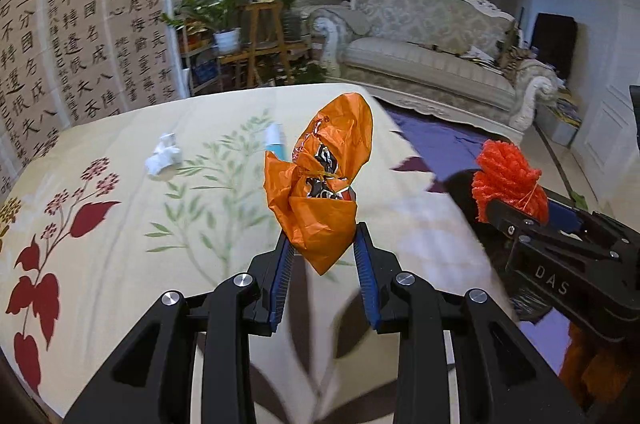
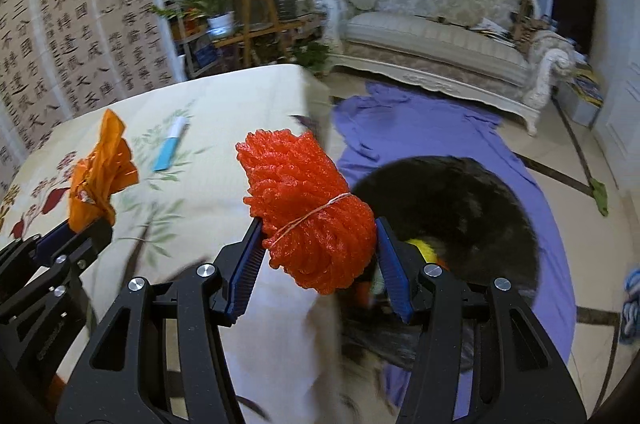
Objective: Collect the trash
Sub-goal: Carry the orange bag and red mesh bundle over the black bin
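Currently my left gripper point(image 1: 320, 244) clamps a crumpled orange plastic wrapper point(image 1: 324, 179), my right gripper point(image 2: 318, 244) a tied red foam-net bundle point(image 2: 308, 207), both near the black bin point(image 2: 452, 216); a crumpled white tissue point(image 1: 164, 153) and a blue-white paper strip point(image 2: 170, 143) remain on the floral bedsheet point(image 1: 120, 224).

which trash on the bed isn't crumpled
The flat blue and white packet. The white tissue wad beside it is scrunched into a ball.

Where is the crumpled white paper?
In the left wrist view, the white paper lies on the flowered cloth, left of the orange wrapper that the left gripper holds.
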Demonstrator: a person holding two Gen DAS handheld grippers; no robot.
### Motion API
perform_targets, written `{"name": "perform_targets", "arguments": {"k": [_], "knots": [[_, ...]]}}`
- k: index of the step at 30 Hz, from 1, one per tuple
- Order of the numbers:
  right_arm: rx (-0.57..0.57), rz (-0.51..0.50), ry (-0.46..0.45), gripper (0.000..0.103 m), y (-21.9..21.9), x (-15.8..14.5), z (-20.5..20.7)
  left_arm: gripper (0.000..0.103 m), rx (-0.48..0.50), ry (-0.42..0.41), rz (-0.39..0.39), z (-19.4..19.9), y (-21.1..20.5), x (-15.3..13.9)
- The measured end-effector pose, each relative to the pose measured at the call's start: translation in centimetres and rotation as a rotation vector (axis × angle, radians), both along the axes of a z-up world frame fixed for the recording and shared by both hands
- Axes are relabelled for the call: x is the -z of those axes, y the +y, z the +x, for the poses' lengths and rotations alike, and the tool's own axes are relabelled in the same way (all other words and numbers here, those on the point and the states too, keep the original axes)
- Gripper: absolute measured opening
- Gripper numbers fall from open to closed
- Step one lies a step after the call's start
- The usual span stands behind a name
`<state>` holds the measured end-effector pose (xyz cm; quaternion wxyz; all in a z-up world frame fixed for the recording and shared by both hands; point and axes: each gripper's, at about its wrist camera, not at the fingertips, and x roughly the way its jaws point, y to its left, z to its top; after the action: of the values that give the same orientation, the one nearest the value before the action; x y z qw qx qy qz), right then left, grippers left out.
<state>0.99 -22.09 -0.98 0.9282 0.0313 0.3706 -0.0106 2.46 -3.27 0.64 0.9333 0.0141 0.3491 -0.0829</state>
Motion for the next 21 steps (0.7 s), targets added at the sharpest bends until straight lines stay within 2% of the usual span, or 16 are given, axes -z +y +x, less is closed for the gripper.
{"name": "perform_targets", "arguments": {"k": [9,21], "knots": [[0.171,-0.02,0.0,0.053,-7.0,0.9,-1.5,0.032,0.13,0.01,0.021,0.1,-6.3,0.9],[0.245,0.002,0.011,0.053,-11.1,2.2,-0.9,0.032,0.2,0.044,0.069,1.2,-12.2,2.9]]}}
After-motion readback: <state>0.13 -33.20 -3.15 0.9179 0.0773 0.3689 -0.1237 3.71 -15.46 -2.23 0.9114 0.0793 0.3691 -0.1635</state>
